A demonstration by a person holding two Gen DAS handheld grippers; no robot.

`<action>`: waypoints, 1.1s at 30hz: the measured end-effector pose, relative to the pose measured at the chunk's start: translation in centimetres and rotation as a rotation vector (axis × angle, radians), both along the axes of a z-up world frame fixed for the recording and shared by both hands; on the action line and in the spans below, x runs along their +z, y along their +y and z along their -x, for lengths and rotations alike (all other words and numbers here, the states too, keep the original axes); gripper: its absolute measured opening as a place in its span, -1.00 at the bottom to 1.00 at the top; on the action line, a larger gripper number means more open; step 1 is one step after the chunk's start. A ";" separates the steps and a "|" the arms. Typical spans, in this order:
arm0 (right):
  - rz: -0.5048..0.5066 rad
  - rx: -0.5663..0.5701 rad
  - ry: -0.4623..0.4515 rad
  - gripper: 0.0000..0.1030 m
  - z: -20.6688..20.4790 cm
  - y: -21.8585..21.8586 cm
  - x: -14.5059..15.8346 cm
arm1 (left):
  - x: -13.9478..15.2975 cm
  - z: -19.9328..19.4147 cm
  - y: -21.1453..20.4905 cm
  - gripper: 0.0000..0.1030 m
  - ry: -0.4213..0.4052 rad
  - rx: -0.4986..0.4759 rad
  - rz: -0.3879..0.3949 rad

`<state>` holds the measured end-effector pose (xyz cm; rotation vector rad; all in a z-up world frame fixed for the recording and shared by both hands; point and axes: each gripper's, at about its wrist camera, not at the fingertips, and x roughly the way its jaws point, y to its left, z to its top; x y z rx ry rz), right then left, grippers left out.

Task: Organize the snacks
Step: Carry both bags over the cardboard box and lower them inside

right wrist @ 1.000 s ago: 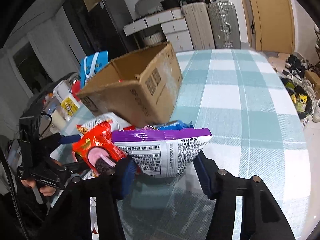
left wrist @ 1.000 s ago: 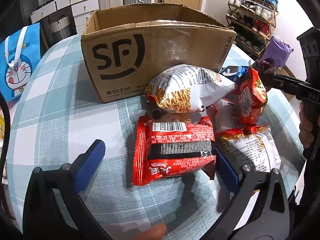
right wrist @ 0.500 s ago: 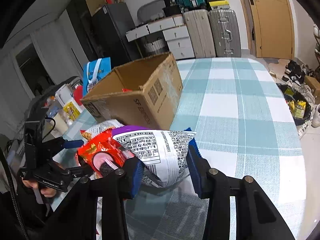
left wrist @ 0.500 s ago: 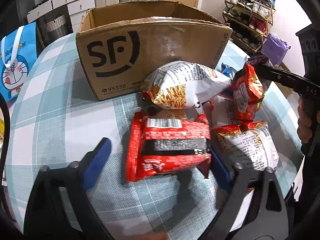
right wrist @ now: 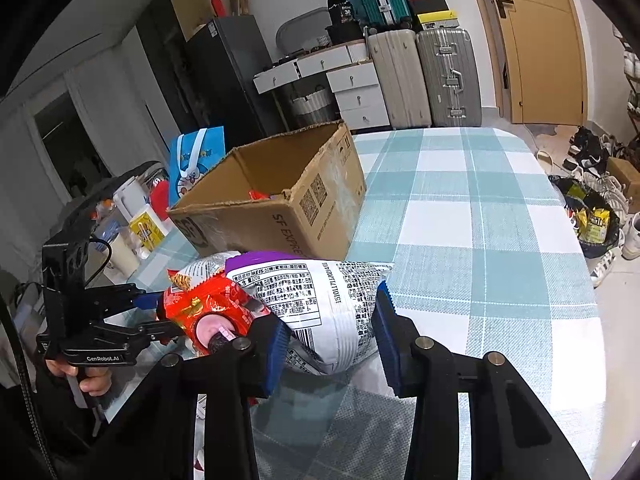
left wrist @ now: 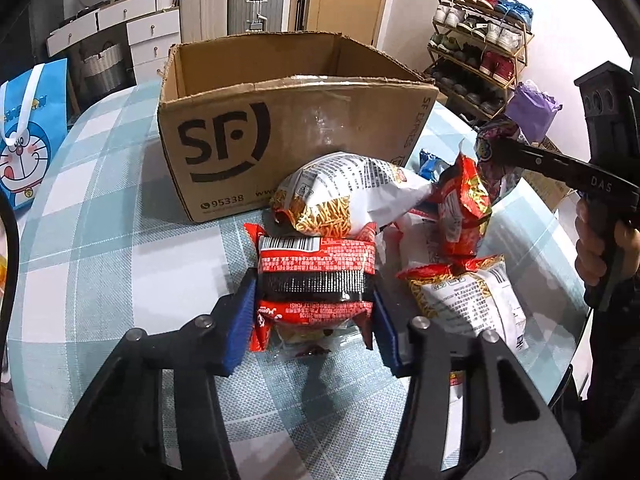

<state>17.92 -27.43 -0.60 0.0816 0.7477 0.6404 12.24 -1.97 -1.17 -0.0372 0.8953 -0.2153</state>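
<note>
My left gripper point(left wrist: 314, 316) is shut on a red snack pack point(left wrist: 316, 276) on the checked tablecloth, just in front of the open SF cardboard box point(left wrist: 288, 132). My right gripper point(right wrist: 332, 332) is shut on a purple and white snack bag point(right wrist: 324, 304), lifted above the table; it shows at the right of the left wrist view point(left wrist: 494, 148). A red bag point(right wrist: 208, 312) rises beside it. A white noodle-snack bag point(left wrist: 348, 192) leans against the box. Another white bag point(left wrist: 464, 300) lies to the right. The box point(right wrist: 280, 208) holds a red pack inside.
A blue cartoon gift bag point(left wrist: 28, 132) stands left of the table. Bottles and cartons point(right wrist: 136, 224) sit beyond the box. Suitcases point(right wrist: 424, 76) and drawers stand at the back. A shoe rack point(left wrist: 480, 40) is at the right. The table edge point(right wrist: 592, 280) runs along the right.
My left gripper closed from wide open onto the red pack. My right gripper tightened on the purple and white bag and raised it, giving a higher view of the box.
</note>
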 end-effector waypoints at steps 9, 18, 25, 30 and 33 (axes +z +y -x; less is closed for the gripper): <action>-0.038 0.009 -0.025 -0.23 0.4 -0.3 1.1 | 1.8 0.8 0.6 -0.05 -0.054 0.009 0.014; -0.084 0.014 -0.056 -0.23 1.2 -0.4 2.2 | 4.6 2.4 1.4 -0.05 -0.134 0.025 0.013; -0.125 0.033 -0.085 -0.23 1.8 -0.3 3.2 | 6.6 3.6 2.8 -0.05 -0.179 0.055 0.023; -0.142 0.039 -0.106 -0.23 2.4 0.0 3.9 | 7.5 4.0 3.7 -0.05 -0.199 0.083 0.022; -0.148 0.041 -0.110 -0.23 2.4 0.2 4.1 | 8.1 4.3 4.2 -0.05 -0.215 0.096 0.016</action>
